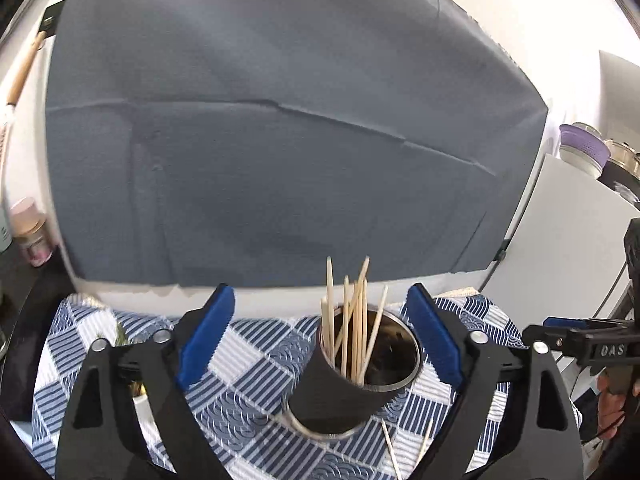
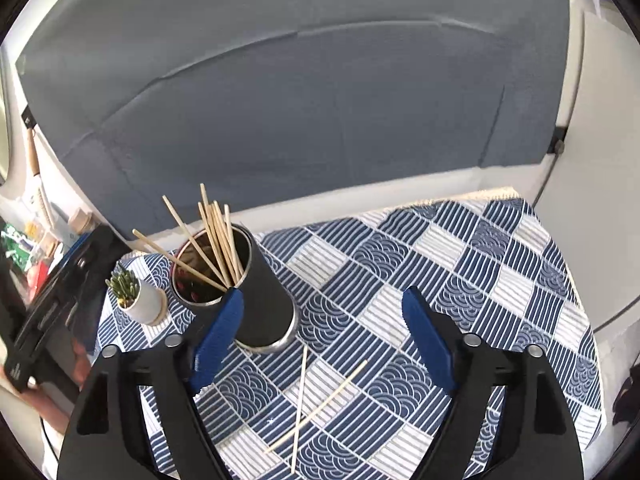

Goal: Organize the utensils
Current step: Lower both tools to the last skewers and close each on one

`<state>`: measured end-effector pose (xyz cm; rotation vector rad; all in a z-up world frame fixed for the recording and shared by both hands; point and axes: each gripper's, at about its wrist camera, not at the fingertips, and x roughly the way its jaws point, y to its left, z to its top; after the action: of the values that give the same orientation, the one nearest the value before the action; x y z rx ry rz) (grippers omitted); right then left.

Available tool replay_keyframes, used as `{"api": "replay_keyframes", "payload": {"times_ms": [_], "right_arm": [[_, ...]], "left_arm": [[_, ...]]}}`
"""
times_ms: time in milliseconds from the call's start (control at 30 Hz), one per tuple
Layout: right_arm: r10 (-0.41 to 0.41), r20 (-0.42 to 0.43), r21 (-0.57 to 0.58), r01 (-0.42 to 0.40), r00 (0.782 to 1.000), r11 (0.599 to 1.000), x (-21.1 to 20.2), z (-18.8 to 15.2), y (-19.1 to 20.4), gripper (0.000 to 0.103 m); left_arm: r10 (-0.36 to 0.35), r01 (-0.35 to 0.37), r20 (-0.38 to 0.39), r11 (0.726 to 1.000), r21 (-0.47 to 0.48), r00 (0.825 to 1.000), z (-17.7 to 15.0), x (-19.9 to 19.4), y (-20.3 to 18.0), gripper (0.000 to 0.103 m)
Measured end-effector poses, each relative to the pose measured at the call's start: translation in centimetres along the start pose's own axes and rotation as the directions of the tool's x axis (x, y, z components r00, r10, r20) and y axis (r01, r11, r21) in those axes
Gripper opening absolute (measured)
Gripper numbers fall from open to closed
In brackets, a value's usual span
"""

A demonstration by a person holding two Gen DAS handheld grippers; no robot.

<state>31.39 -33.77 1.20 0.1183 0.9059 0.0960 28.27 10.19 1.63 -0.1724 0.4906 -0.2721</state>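
Note:
A black metal cup (image 1: 340,396) stands on the blue-and-white patterned cloth (image 1: 248,360) and holds several wooden skewers (image 1: 352,320). My left gripper (image 1: 320,332) is open with the cup between its blue fingers (image 1: 208,336), not touching. In the right wrist view the cup (image 2: 260,296) stands to the left, with several skewers (image 2: 216,236) in it. Two loose skewers (image 2: 316,404) lie crossed on the cloth (image 2: 440,264). My right gripper (image 2: 322,344) is open and empty above them, its left finger (image 2: 218,336) in front of the cup.
A small white pot with a green plant (image 2: 138,298) stands left of the cup. A grey panel (image 1: 280,140) rises behind the cloth. Jars (image 1: 30,232) are at far left, cookware (image 1: 588,152) at right. The other gripper's body (image 2: 52,308) shows at left.

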Motion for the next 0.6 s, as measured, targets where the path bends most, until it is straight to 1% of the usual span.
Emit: {"api": "replay_keyframes", "payload": {"times_ms": [67,100,167,267,367,433,467,567,600], "right_arm": [[0.009,-0.013,0.010,-0.009,1.000,1.000,0.1,-0.4,-0.8,0.084],[0.009,-0.019,0.014,-0.009,1.000,1.000,0.3,-0.6,-1.1,0.084],[0.011,-0.039,0.019,-0.010,0.999,1.000,0.8,-1.2,-1.7,0.085],[-0.001,-0.104,0.009,0.002,0.995,1.000,2.2,-2.5,-2.2,0.086],[-0.001,-0.169,0.017,0.004,0.986,1.000,4.0,-4.4,-2.9,0.086],[-0.003,-0.223,0.036,0.011,0.975,0.999,5.5,-5.7,-3.4,0.086],[0.002,-0.259,0.056,0.013,0.966,0.998,6.6,-6.7,-3.8,0.086],[0.010,-0.322,0.100,0.024,0.947,0.995,8.8,-8.6,-4.4,0.086],[0.013,-0.346,0.113,0.028,0.938,0.993,9.6,-9.4,-4.5,0.086]], "left_arm": [[0.024,-0.024,-0.018,1.000,-0.006,1.000,-0.8,-0.6,-0.2,0.092],[0.030,-0.030,-0.028,1.000,-0.006,0.999,-1.2,-0.7,-0.3,0.094],[0.039,-0.039,-0.074,0.999,0.005,0.996,-2.0,-0.7,-0.6,0.095],[0.060,-0.056,-0.124,0.998,0.033,0.990,-3.3,-0.5,-1.1,0.096],[0.047,-0.044,-0.192,0.999,0.021,0.980,-5.3,0.1,-1.1,0.097],[0.038,-0.040,-0.230,0.999,-0.003,0.972,-6.3,0.7,-0.8,0.097],[0.035,-0.040,-0.256,0.999,-0.018,0.966,-7.0,1.1,-0.5,0.097],[0.027,-0.040,-0.299,0.999,-0.036,0.954,-8.4,2.0,-0.1,0.097],[0.023,-0.039,-0.324,0.998,-0.043,0.946,-9.0,2.6,0.2,0.097]]}}
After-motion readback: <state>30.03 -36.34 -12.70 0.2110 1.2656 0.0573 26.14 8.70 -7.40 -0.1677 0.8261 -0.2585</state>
